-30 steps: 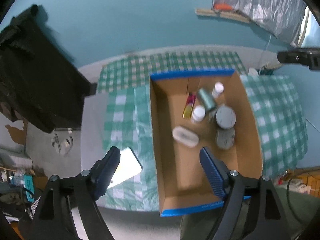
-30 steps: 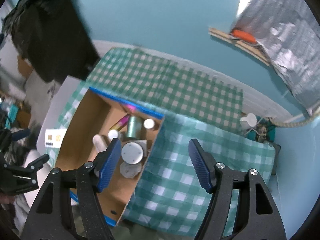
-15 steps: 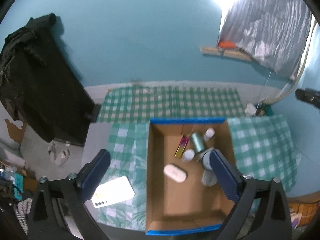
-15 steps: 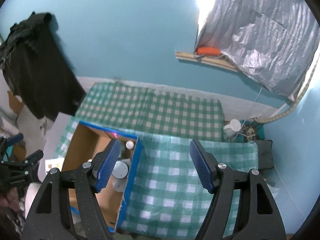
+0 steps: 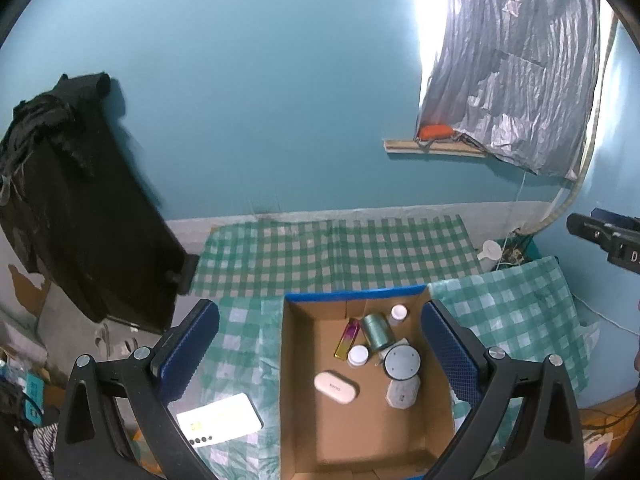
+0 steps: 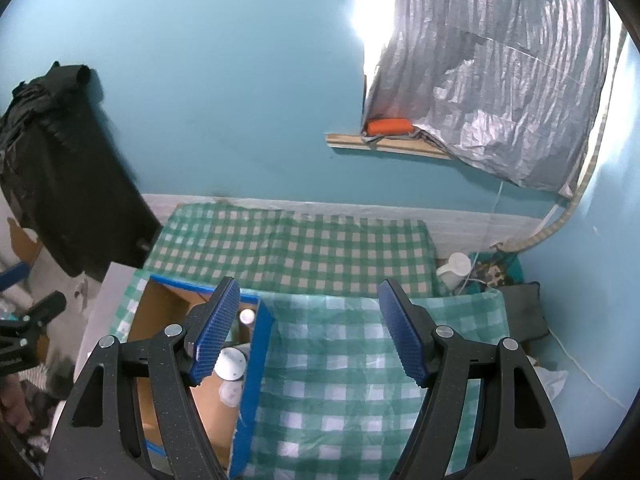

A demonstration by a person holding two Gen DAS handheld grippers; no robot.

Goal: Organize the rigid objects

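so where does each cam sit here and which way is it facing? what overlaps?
Left wrist: on the left gripper, angled down at the cardboard box and white phone; own open fingers show, nothing between them.
Right wrist: on the right gripper, angled down at the checked cloth right of the box; own open fingers show, empty.
Shared: box, cloth, teal wall, silver sheet; each sees the other gripper at its edge.

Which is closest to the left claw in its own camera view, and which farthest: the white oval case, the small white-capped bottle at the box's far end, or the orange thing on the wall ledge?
1. White oval case, on the box floor between the left claw's fingers.
2. White-capped bottle, by the box's far wall.
3. Orange thing, up on the wall ledge.
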